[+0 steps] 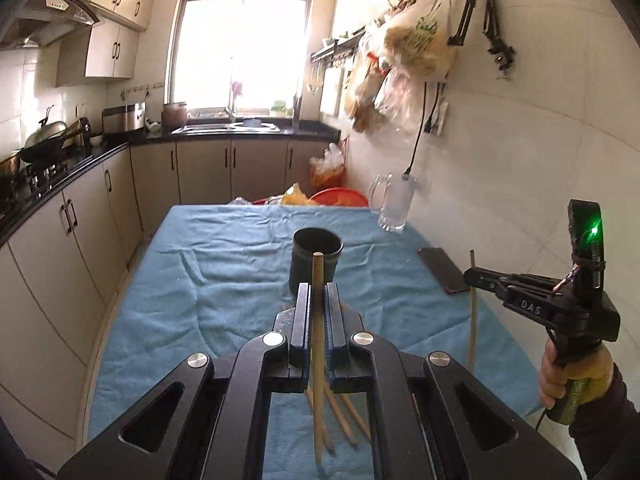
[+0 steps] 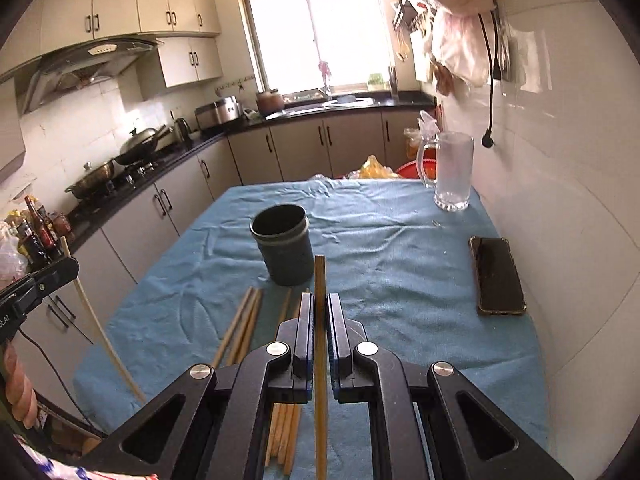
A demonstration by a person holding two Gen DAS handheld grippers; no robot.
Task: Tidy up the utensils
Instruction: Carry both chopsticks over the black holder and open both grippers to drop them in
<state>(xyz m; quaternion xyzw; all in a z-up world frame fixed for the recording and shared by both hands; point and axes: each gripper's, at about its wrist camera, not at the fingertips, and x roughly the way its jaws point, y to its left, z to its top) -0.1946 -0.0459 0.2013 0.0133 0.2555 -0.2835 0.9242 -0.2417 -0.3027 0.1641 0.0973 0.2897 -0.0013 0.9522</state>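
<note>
My left gripper (image 1: 318, 286) is shut on one wooden chopstick (image 1: 318, 360), held upright above the blue cloth. A dark round cup (image 1: 316, 258) stands just beyond it, empty as far as I see. My right gripper (image 2: 319, 296) is shut on another chopstick (image 2: 320, 360), also upright; the same cup (image 2: 284, 250) stands ahead of it, slightly left. Several loose chopsticks (image 2: 244, 330) lie on the cloth below the right gripper. In the left wrist view the right gripper (image 1: 472, 276) appears at the right with its chopstick (image 1: 473, 320) hanging down.
The blue cloth (image 2: 400, 280) covers a table against a white wall. A black phone (image 2: 498, 276) lies near the right edge, and a glass mug (image 2: 452, 172) stands at the far right corner. Kitchen counters and a stove run along the left.
</note>
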